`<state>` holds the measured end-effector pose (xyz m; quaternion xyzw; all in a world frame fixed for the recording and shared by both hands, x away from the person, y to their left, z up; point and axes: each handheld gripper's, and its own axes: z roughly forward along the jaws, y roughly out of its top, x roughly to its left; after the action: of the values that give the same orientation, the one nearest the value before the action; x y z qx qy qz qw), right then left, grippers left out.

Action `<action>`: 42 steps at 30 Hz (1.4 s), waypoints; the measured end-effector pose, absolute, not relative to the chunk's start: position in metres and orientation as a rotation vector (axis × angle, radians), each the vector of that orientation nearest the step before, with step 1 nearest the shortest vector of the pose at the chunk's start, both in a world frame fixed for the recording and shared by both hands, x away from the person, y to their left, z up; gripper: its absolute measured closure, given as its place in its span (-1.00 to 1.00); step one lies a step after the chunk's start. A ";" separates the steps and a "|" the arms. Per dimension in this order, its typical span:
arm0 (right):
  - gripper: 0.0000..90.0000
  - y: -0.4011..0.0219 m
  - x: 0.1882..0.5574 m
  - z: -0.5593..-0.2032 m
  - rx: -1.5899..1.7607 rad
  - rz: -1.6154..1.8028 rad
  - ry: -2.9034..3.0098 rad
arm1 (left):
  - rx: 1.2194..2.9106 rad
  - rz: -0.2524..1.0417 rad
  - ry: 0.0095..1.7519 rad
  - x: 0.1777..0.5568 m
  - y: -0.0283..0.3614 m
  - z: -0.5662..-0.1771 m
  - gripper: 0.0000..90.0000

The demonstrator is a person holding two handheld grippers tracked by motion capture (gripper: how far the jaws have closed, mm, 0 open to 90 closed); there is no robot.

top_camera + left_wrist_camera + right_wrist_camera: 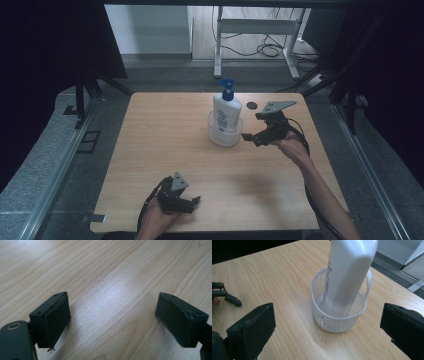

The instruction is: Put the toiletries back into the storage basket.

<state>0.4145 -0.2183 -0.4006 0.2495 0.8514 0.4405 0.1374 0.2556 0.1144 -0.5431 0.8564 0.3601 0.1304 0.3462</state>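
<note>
A white pump bottle (227,110) with a blue pump head stands upright inside a small white slotted basket (225,136) at the back middle of the wooden table (160,150). Just right of the basket, my right gripper (251,128) is open and points at it, touching nothing. The right gripper view has the bottle (348,277) and basket (337,323) a short way ahead of my open jaws, with nothing between them. My left gripper (195,203) rests low near the table's front edge, open, with bare wood between its pads (56,320).
A round dark hole (252,105) sits in the tabletop behind the basket. Beyond the table's far edge are a white metal frame (255,30) and loose cables on the floor. Dark curtains hang at both sides. The other hand's gripper (227,297) shows far left in the right gripper view.
</note>
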 end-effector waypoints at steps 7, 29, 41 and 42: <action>-1.00 -0.226 0.403 -0.405 0.725 1.265 2.463 | 2.223 0.339 0.935 0.256 0.114 -0.543 -0.73; -1.00 -0.267 0.358 -0.430 0.756 1.185 2.438 | 2.223 0.340 0.934 0.256 0.114 -0.543 -0.73; -1.00 -0.282 0.338 -0.456 0.805 1.167 2.421 | 2.221 0.338 0.938 0.255 0.114 -0.543 -0.73; -1.00 -0.282 0.336 -0.459 0.805 1.162 2.422 | 2.221 0.338 0.938 0.255 0.114 -0.543 -0.73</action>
<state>0.3357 -0.2819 -0.4590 0.2831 0.8514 0.4084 0.1678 0.2554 0.1142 -0.5432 0.8558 0.3616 0.1304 0.3463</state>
